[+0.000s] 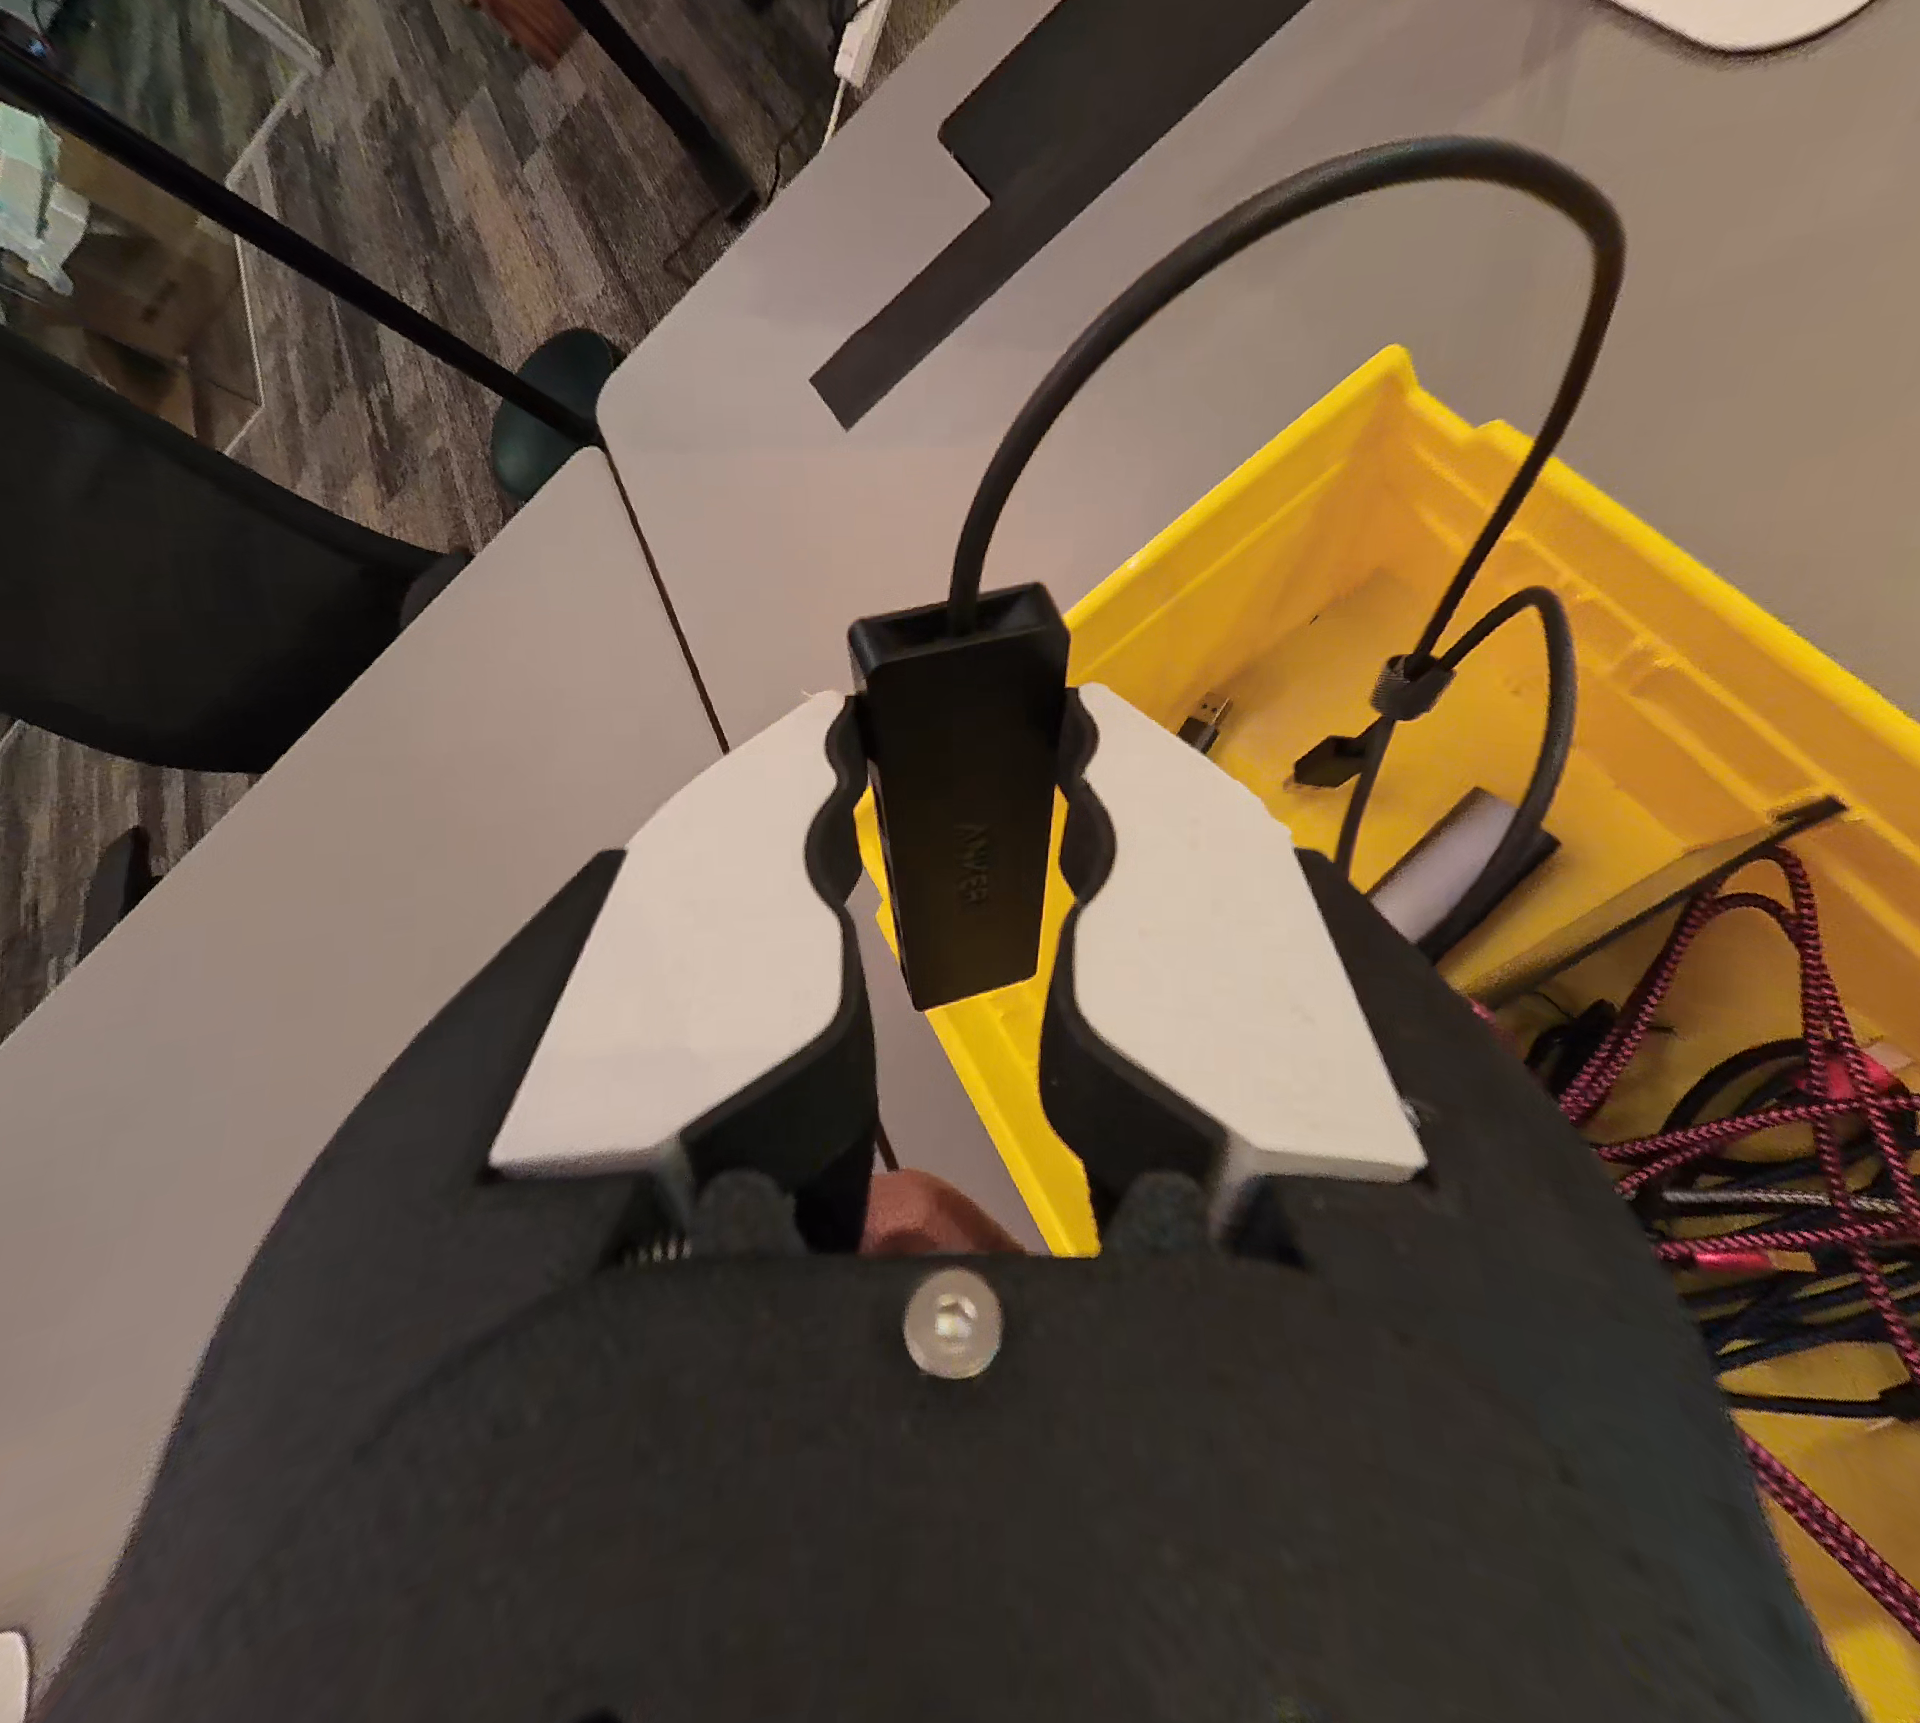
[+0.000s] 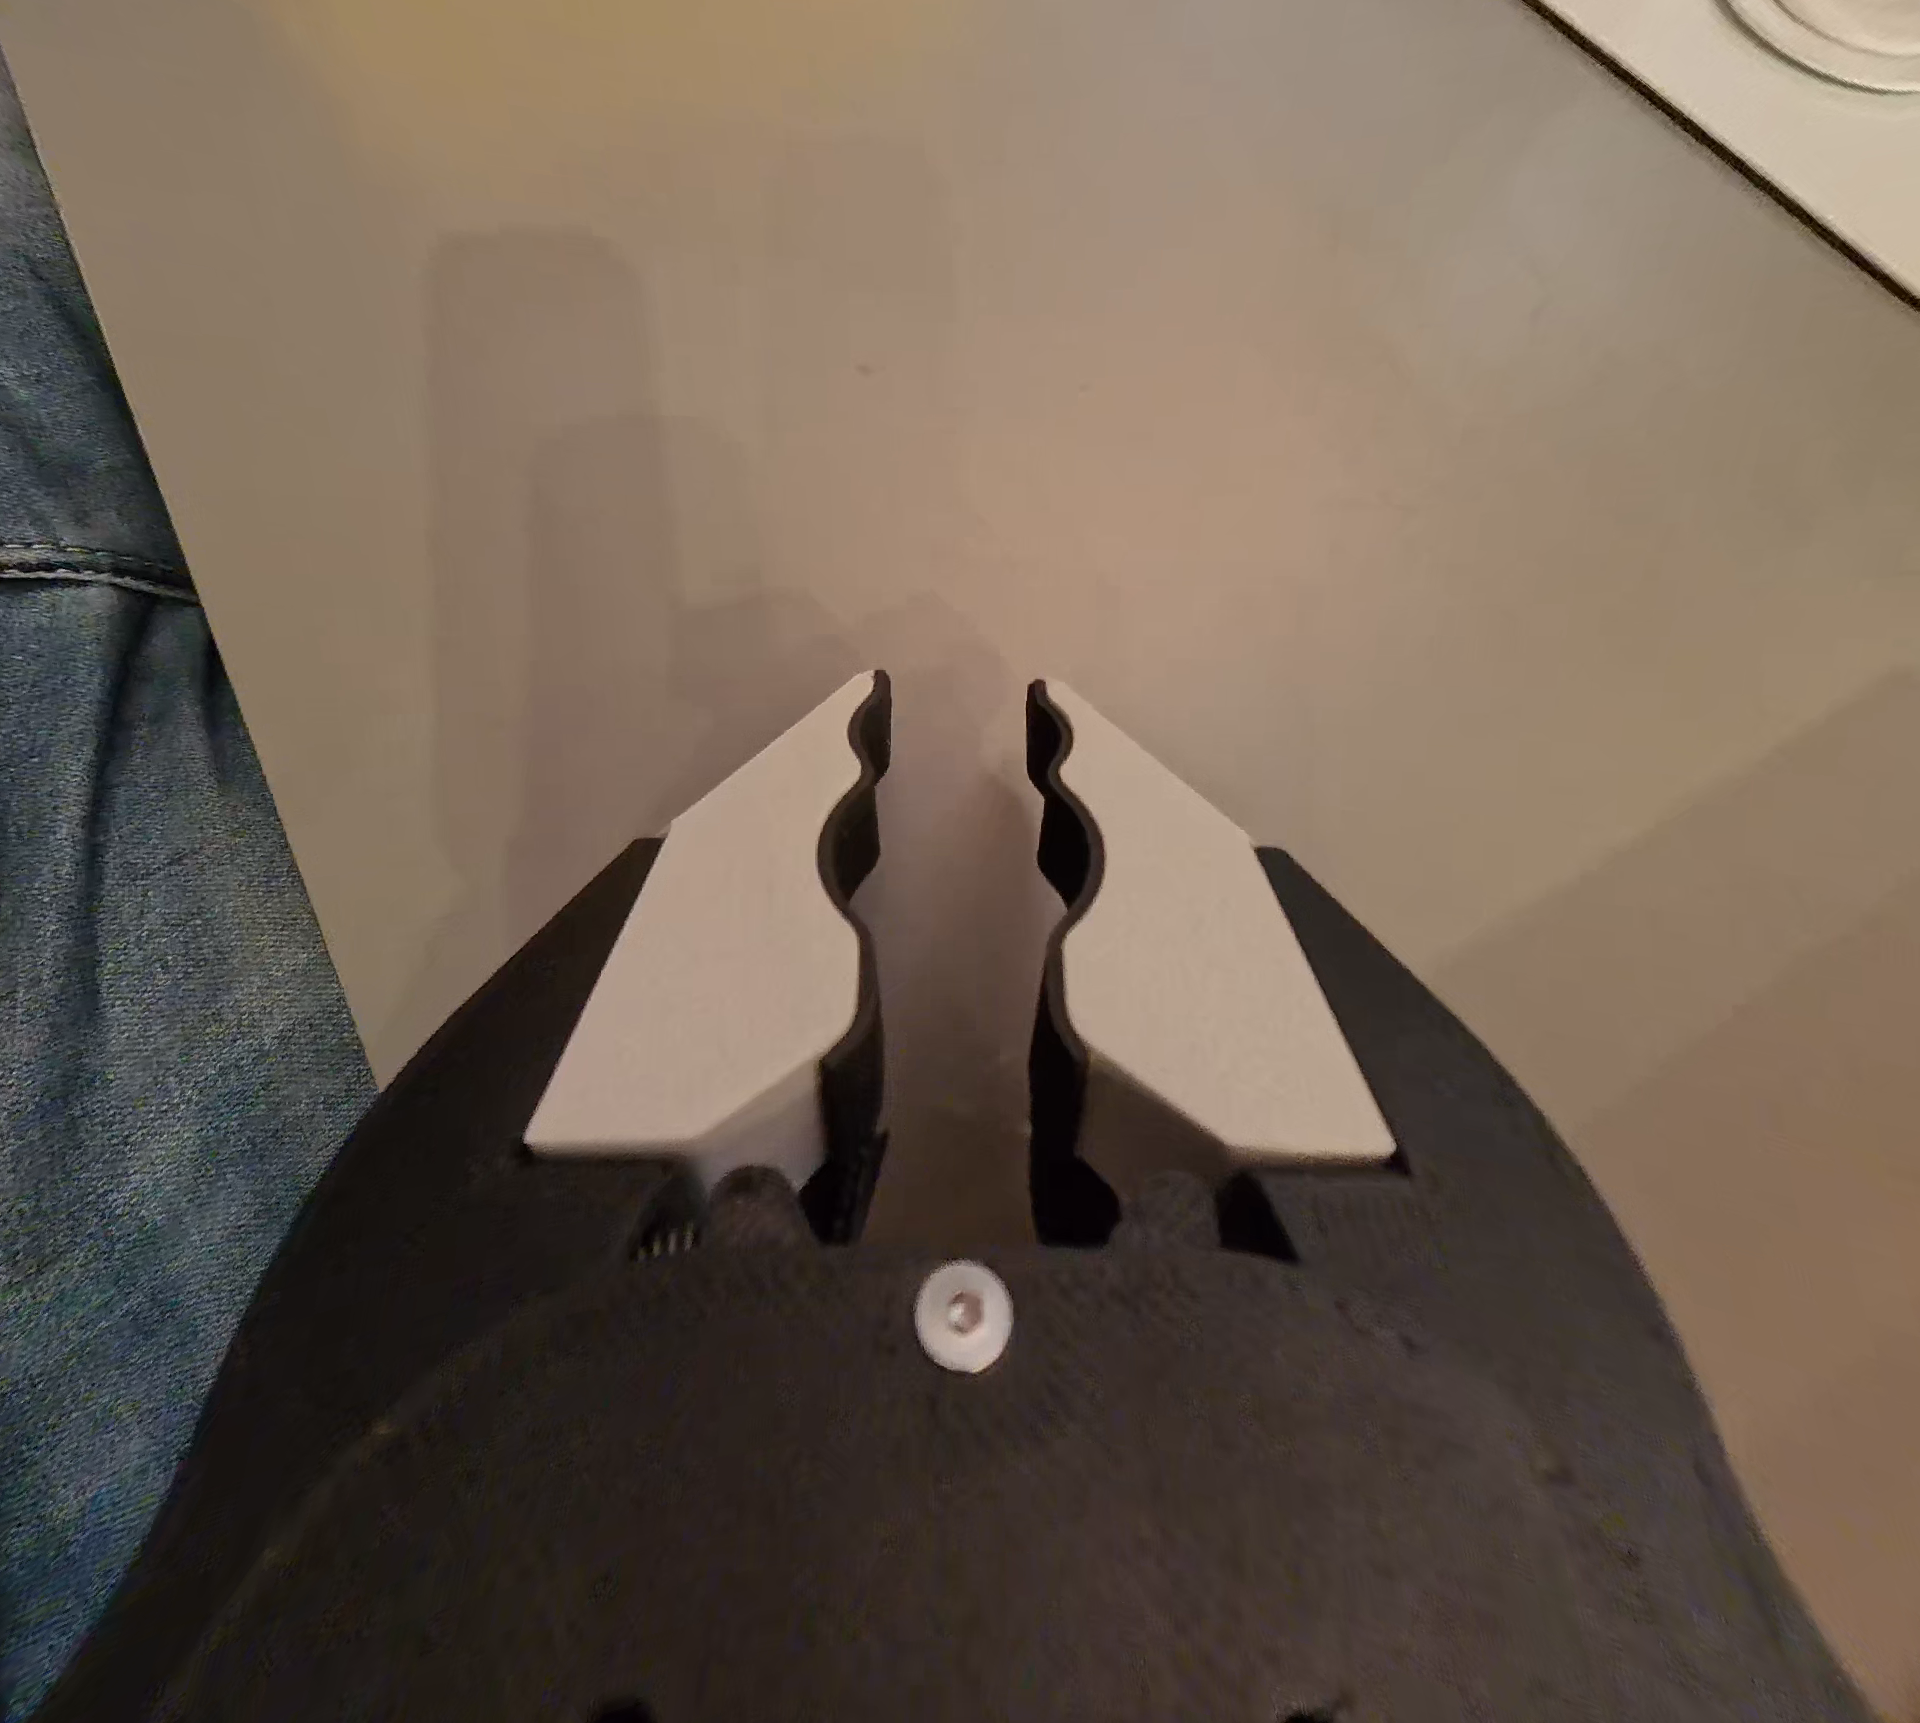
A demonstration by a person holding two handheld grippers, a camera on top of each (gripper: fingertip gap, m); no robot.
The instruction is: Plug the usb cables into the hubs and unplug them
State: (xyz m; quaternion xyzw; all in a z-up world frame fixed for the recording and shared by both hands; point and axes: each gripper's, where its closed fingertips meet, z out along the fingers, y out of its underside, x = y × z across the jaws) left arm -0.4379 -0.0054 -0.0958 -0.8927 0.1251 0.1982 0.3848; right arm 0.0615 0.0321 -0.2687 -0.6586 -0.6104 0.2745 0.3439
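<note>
Two matching handheld grippers
Left gripper (image 1: 961, 743) and right gripper (image 2: 958, 717): black textured bodies, pale grey wavy-edged fingers, one silver screw each.

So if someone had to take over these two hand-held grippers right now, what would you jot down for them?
Left gripper: shut on the slim black plastic USB hub, held above the near corner of the yellow plastic bin. The hub's own black lead loops up and down into the bin.
Right gripper: open, empty, over the bare grey table.
Cables: the pink-and-black braided cables lie tangled in the bin.
Done: hub picked up.
Left: fetch a cable with the right gripper, plug it into the hub, then unplug it.
</note>
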